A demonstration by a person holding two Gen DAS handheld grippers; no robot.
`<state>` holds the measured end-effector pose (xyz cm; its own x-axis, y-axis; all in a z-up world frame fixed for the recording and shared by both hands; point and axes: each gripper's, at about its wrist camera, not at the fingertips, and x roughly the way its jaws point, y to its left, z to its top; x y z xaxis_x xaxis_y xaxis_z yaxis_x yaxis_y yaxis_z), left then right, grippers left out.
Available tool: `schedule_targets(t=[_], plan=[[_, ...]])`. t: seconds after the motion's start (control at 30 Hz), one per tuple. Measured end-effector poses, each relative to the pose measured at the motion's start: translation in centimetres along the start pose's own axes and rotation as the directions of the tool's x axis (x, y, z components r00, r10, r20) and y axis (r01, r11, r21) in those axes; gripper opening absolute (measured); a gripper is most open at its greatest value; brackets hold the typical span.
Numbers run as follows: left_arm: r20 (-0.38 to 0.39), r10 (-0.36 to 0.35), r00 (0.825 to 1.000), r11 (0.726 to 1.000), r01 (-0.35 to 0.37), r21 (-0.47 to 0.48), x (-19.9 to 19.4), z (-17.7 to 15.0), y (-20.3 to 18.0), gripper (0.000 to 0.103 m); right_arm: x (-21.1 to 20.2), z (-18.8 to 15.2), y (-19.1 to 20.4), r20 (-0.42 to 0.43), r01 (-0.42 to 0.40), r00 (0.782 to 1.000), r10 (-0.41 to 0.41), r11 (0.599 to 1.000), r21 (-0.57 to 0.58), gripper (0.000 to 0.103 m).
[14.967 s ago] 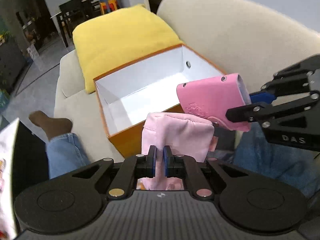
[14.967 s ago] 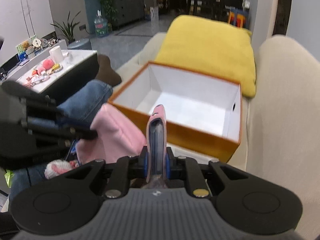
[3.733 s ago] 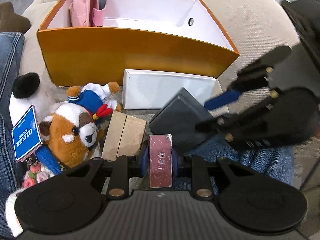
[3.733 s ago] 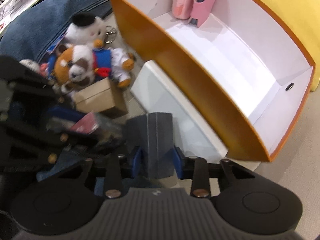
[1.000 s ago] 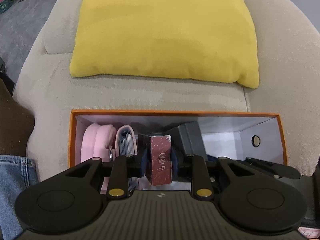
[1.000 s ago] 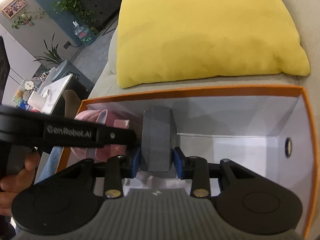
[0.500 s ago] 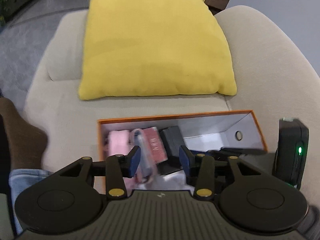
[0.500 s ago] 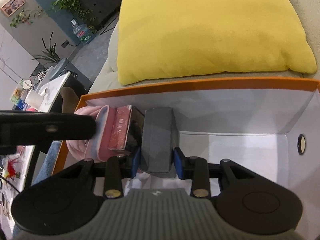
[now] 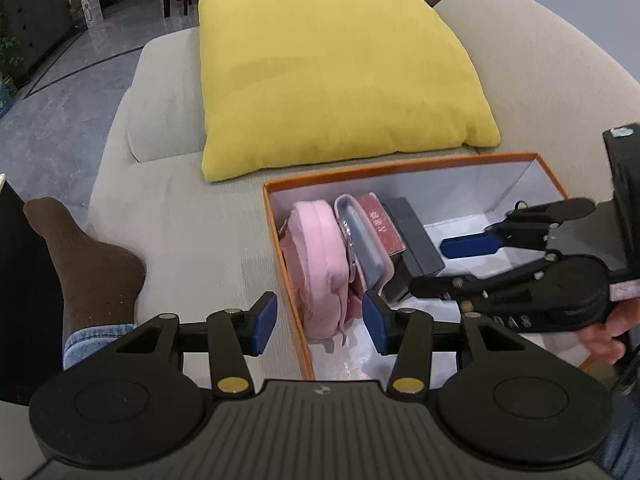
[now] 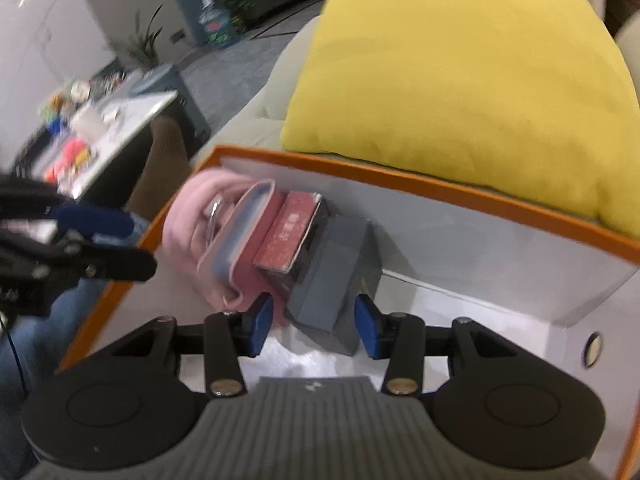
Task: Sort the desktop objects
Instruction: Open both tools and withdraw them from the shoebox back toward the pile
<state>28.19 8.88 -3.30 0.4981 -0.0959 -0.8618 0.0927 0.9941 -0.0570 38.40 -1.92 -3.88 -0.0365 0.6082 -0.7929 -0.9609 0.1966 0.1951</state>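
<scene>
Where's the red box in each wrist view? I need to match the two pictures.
Left wrist: red box right of centre, standing in the orange box between the pink case and the grey box.
Right wrist: red box left of centre, with the same neighbours.
Shared landmark: the yellow cushion behind the orange box.

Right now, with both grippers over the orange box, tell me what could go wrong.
1. The dark grey rectangular case leans tilted between the opening pads of the right gripper; freed, it may topple.
2. The left gripper straddles the orange cardboard box wall, opening; pulling back could snag it.
3. The red booklet rests on its neighbours and may slide.
</scene>
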Motion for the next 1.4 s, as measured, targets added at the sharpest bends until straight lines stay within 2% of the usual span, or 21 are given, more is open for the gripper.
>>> schedule_targets(t=[0.1, 0.13, 0.2, 0.23, 0.33, 0.4, 0.7, 0.8, 0.97, 1.13, 1.23, 1.33, 1.4], plan=[[0.008, 0.007, 1.000, 1.000, -0.007, 0.010, 0.6, -0.2, 0.1, 0.054, 0.9, -0.2, 0.8, -0.049, 0.043, 0.998, -0.048, 0.994, -0.101, 0.055], [0.011, 0.010, 1.000, 1.000, -0.010, 0.014, 0.8, -0.2, 0.2, 0.053, 1.3, -0.3, 0.9, -0.058, 0.059, 0.996, -0.067, 0.990, -0.128, 0.053], [0.016, 0.022, 1.000, 0.999, -0.023, 0.028, 1.3, -0.3, 0.0, 0.042, 2.3, -0.3, 1.3, -0.085, 0.080, 0.992, -0.097, 0.981, -0.177, 0.044], [0.022, 0.029, 0.999, 0.999, -0.029, 0.036, 1.5, -0.3, 0.0, 0.041, 2.6, -0.3, 1.4, -0.093, 0.082, 0.990, -0.102, 0.978, -0.193, 0.038], [0.035, 0.028, 0.999, 0.999, -0.029, 0.040, 2.0, -0.3, 0.1, 0.037, 3.2, -0.1, 1.4, -0.085, 0.082, 0.991, -0.101, 0.975, -0.206, 0.030], [0.037, 0.033, 0.999, 0.999, -0.035, 0.039, 2.2, -0.3, 0.3, 0.032, 3.4, 0.2, 1.4, -0.085, 0.076, 0.992, -0.094, 0.978, -0.192, 0.030], [0.049, 0.026, 0.998, 0.999, -0.027, 0.023, 1.3, -0.4, 0.4, 0.032, 3.2, 0.1, 2.0, -0.096, 0.100, 0.988, -0.121, 0.975, -0.201, 0.031], [0.078, 0.027, 0.997, 0.999, -0.028, 0.016, -0.4, -0.8, 0.4, 0.032, 1.3, -0.2, 2.3, -0.058, 0.125, 0.989, -0.138, 0.974, -0.190, 0.031], [0.144, 0.009, 0.990, 1.000, -0.012, 0.020, -5.0, -2.8, -0.6, 0.032, -4.5, -1.4, 2.8, 0.037, 0.137, 0.990, -0.134, 0.986, -0.097, 0.031], [0.139, -0.055, 0.989, 0.998, 0.051, 0.031, -8.1, -6.0, -3.0, 0.034, -10.3, -5.0, 4.6, 0.104, 0.110, 0.989, -0.104, 0.992, -0.057, 0.031], [0.116, -0.088, 0.989, 0.996, 0.085, 0.035, -8.8, -8.3, -4.7, 0.036, -12.6, -7.9, 5.6, 0.096, 0.076, 0.993, -0.073, 0.997, -0.029, 0.031], [0.086, -0.133, 0.987, 0.991, 0.130, 0.045, -8.9, -10.6, -6.6, 0.037, -12.5, -10.3, 6.7, 0.041, 0.070, 0.997, -0.071, 0.997, 0.024, 0.031], [0.066, -0.151, 0.986, 0.987, 0.148, 0.059, -8.8, -12.2, -7.8, 0.046, -11.9, -12.3, 7.2, -0.006, 0.082, 0.997, -0.082, 0.995, 0.049, 0.030]])
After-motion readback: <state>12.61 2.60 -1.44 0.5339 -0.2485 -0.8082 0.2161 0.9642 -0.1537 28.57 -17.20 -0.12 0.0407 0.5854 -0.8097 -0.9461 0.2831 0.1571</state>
